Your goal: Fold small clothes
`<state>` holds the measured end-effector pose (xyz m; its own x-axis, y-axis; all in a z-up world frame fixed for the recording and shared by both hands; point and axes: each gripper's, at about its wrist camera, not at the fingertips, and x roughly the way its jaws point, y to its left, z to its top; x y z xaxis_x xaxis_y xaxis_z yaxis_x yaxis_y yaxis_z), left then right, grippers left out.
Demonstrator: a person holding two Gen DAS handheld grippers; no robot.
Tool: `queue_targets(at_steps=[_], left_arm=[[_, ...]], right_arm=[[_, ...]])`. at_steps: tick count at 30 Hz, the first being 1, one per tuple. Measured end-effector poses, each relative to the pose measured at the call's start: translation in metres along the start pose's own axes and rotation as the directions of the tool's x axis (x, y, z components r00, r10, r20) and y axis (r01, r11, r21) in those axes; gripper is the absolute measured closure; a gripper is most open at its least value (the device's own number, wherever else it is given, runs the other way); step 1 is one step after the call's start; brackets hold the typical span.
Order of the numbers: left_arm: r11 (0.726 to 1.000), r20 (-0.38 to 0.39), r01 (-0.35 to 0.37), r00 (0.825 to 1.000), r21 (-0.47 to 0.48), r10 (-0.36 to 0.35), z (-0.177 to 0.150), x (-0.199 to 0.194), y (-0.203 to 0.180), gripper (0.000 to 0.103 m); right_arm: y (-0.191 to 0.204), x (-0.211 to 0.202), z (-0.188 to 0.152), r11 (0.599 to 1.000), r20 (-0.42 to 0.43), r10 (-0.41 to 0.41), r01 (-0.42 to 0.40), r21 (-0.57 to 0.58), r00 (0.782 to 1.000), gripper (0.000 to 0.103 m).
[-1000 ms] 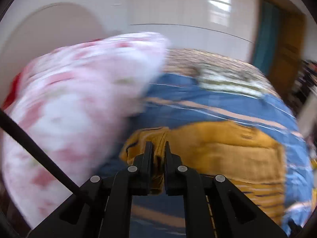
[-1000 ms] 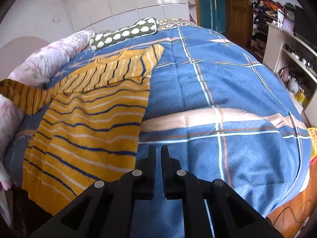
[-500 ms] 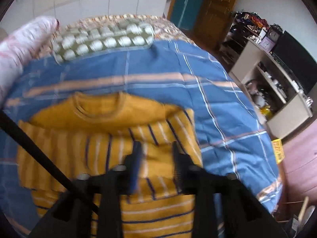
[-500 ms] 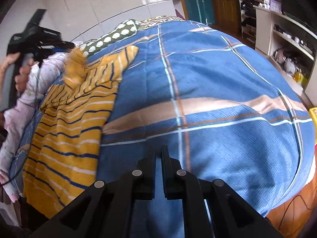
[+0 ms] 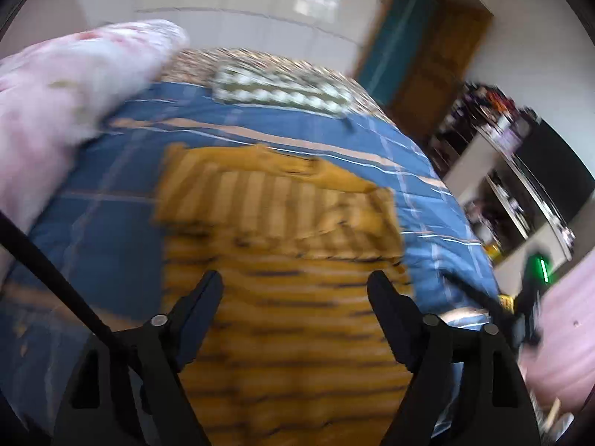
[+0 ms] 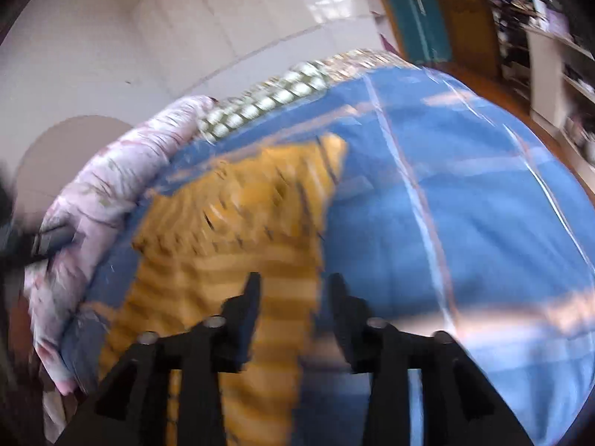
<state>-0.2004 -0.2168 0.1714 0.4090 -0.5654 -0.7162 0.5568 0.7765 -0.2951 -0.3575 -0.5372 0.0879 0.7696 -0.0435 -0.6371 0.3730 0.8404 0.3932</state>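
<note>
A yellow sweater with dark stripes lies flat on the blue plaid bedspread, one sleeve folded across its chest. My left gripper hovers above the sweater's body, jaws wide open and empty. In the right wrist view the same sweater lies left of centre. My right gripper is open and empty above the sweater's right edge. Both views are blurred by motion.
A pink floral quilt is bunched along the bed's left side. A green-and-white dotted pillow lies at the head of the bed. White shelves with clutter and a wooden door stand to the right.
My left gripper let go of the sleeve, which now lies across the sweater, and opened wide. My right gripper opened from shut and moved left over the sweater's edge.
</note>
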Motion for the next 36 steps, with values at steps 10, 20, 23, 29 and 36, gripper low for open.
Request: queue_targets(at_steps=[10,20,23,29,36], left_arm=[[0.968,0.021,-0.115,0.992,-0.223,0.123,-0.083,-0.030,0.123,0.018],[0.956,-0.020,-0.062,0.998,-0.285,0.058,-0.088,0.001,0.140,0.018],[0.958,-0.051,-0.039,0.998,-0.285,0.026,-0.090,0.014,0.135,0.018],[0.961,-0.104,0.032,0.993,-0.276,-0.063,-0.092,0.038,0.128,0.029],[0.923,-0.185,0.144,0.958,-0.358,-0.221,-0.104,0.076,0.117,0.047]], right_arm=[[0.015,0.155,0.050,0.971,-0.249,0.043,0.018,0.239,0.968,0.048],[0.003,0.153,0.083,0.958,-0.180,-0.238,0.262,0.120,0.954,0.092],[0.005,0.127,0.072,0.971,-0.174,-0.189,0.210,0.111,0.966,0.077],[0.001,0.058,0.001,0.994,-0.221,-0.034,0.057,0.098,0.975,0.061],[-0.019,0.017,-0.079,0.989,-0.266,0.007,0.032,0.142,0.964,0.060]])
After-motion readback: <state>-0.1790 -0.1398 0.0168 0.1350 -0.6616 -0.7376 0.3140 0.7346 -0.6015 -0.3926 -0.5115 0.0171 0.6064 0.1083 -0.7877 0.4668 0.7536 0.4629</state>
